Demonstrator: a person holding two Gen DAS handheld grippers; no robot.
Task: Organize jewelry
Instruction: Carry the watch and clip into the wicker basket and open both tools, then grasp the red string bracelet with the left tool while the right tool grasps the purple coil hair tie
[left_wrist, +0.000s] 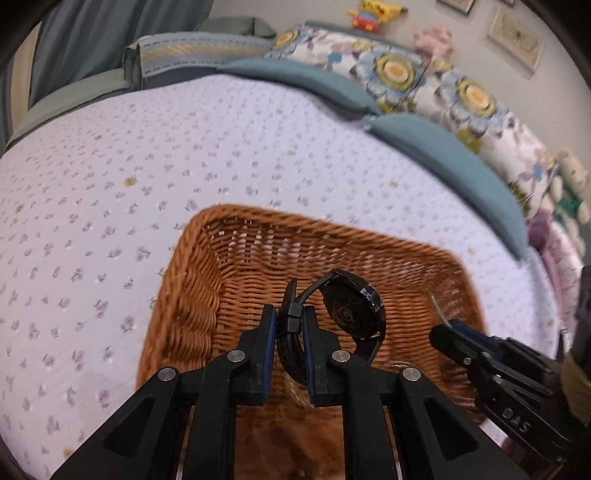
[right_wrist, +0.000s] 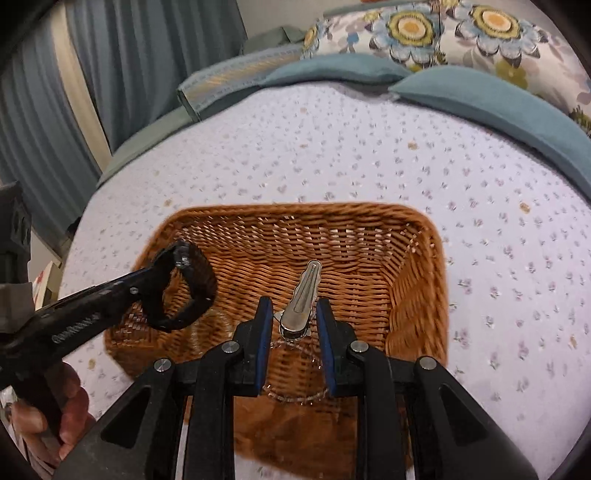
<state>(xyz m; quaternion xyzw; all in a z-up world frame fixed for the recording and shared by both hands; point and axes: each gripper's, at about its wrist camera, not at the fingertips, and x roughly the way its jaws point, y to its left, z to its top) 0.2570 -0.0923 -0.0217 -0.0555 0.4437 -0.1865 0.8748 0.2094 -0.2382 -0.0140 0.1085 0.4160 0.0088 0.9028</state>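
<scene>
A brown wicker basket (left_wrist: 192, 295) (right_wrist: 417, 280) sits on the bed. My left gripper (left_wrist: 290, 321) is shut on the strap of a black wristwatch (left_wrist: 354, 310) and holds it over the basket's inside; it also shows in the right wrist view (right_wrist: 166, 269) with the watch (right_wrist: 188, 288) near the basket's left wall. My right gripper (right_wrist: 294, 314) is narrowly parted around a silver hair clip (right_wrist: 303, 295) held over the basket's middle; whether the pads press it is unclear. A clear beaded bracelet (right_wrist: 295, 397) lies on the basket floor below. The right gripper (left_wrist: 448, 332) shows at the right in the left wrist view.
The bed has a lavender floral bedspread (left_wrist: 147, 184) (right_wrist: 480, 184). Teal pillows (left_wrist: 443, 147) and floral pillows (left_wrist: 399, 70) lie along the far side. Blue curtains (right_wrist: 147, 55) hang at the left. A hand (right_wrist: 55, 413) holds the left gripper's handle.
</scene>
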